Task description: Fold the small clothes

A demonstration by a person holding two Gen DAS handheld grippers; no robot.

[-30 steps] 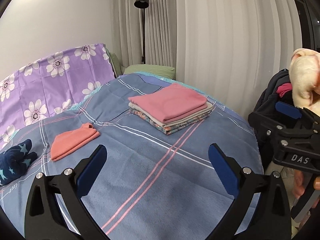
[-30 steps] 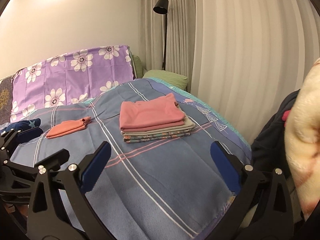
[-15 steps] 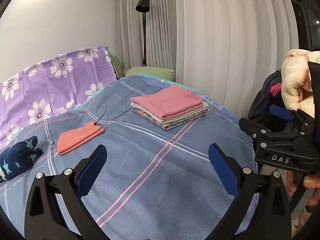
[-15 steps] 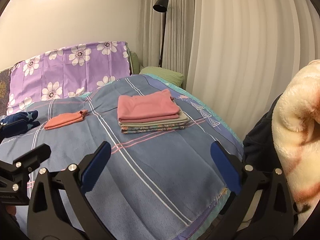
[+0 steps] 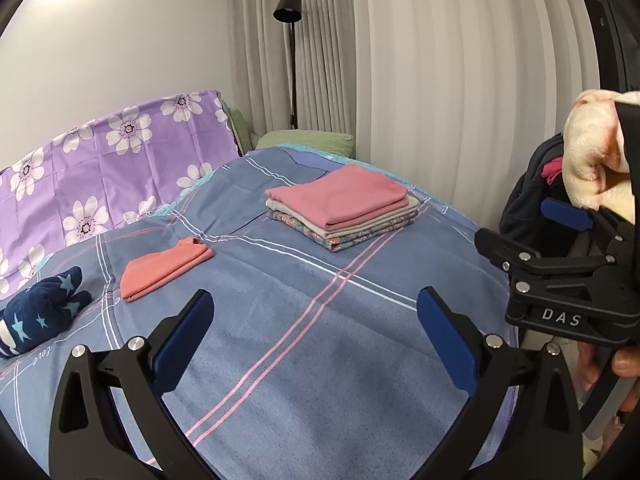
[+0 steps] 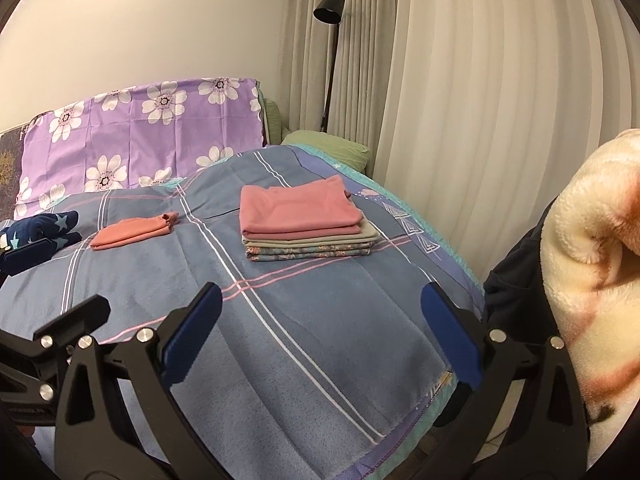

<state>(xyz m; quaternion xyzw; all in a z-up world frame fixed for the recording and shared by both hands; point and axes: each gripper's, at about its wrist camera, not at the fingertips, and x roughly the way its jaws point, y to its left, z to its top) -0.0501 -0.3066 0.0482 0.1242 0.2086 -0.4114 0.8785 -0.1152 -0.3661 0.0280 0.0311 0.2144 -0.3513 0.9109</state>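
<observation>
A stack of folded clothes with a pink piece on top (image 5: pixel 340 204) (image 6: pixel 300 218) lies on the blue striped bedspread (image 5: pixel 304 320) (image 6: pixel 296 320). A folded salmon garment (image 5: pixel 164 268) (image 6: pixel 134 232) lies to its left. A rumpled navy star-print garment (image 5: pixel 40 320) (image 6: pixel 40 226) lies at the far left. My left gripper (image 5: pixel 316 344) is open and empty above the near bed. My right gripper (image 6: pixel 320 340) is open and empty near the bed's right edge; it also shows in the left wrist view (image 5: pixel 560 276).
A cream fluffy garment (image 6: pixel 592 272) (image 5: pixel 592 168) hangs over dark clothes (image 5: pixel 524 208) to the right of the bed. A purple flowered pillow (image 5: pixel 100 176), a green pillow (image 6: pixel 328 148), a black floor lamp (image 5: pixel 290 52) and curtains (image 6: pixel 480 120) stand behind.
Both grippers have drawn back and risen a little from the bed, so the clothes sit farther off. Both stay open. No garment has moved.
</observation>
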